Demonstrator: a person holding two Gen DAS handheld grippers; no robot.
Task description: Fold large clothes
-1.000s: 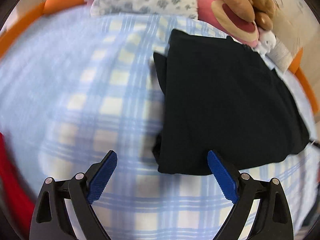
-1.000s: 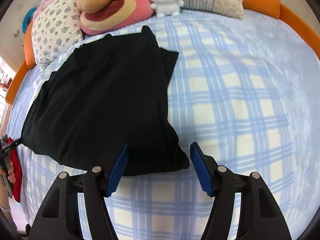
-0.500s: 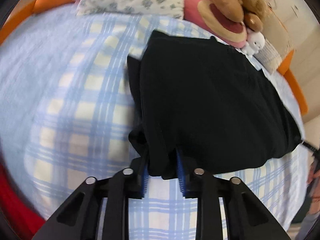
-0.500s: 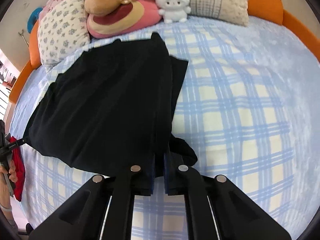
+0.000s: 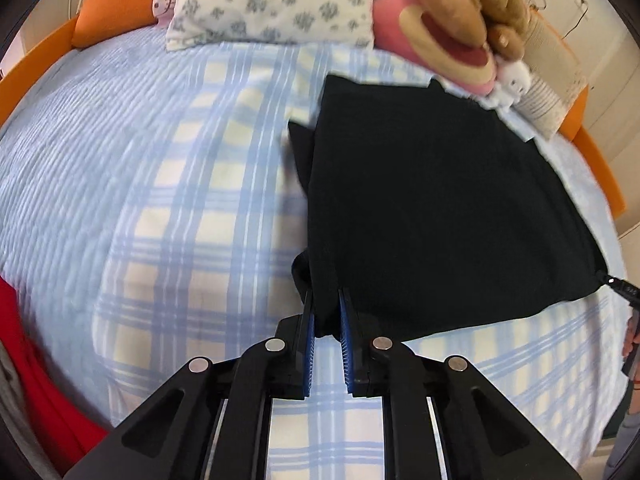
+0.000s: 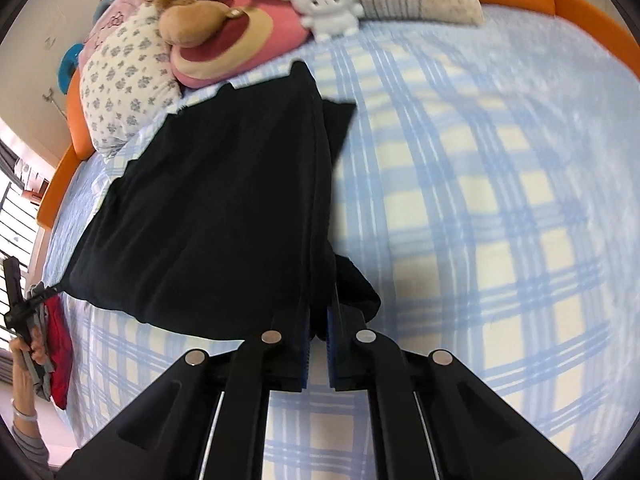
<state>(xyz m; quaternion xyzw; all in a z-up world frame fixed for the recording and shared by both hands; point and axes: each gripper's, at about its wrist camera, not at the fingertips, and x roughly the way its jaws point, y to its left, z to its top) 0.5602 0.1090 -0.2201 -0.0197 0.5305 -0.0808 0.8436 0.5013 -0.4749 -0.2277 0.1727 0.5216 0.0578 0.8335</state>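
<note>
A large black garment [image 5: 432, 200] lies partly folded on the blue-and-cream plaid bed cover [image 5: 192, 208]. My left gripper [image 5: 326, 328] is shut on its near left corner, which is lifted a little off the bed. My right gripper [image 6: 318, 332] is shut on the near right corner of the same garment [image 6: 216, 216], which is lifted too. The near edge hangs taut between the two grippers. A loose flap [image 6: 358, 288] droops beside the right gripper.
Pillows [image 5: 272, 0] and plush toys [image 6: 328, 0] line the far edge of the bed, just beyond the garment. An orange bed rim [image 6: 580, 4] surrounds the mattress. A red cloth [image 5: 36, 364] lies at the near left edge.
Both grippers went from open around the garment's near corners to shut on them. The near edge has since risen off the bed.
</note>
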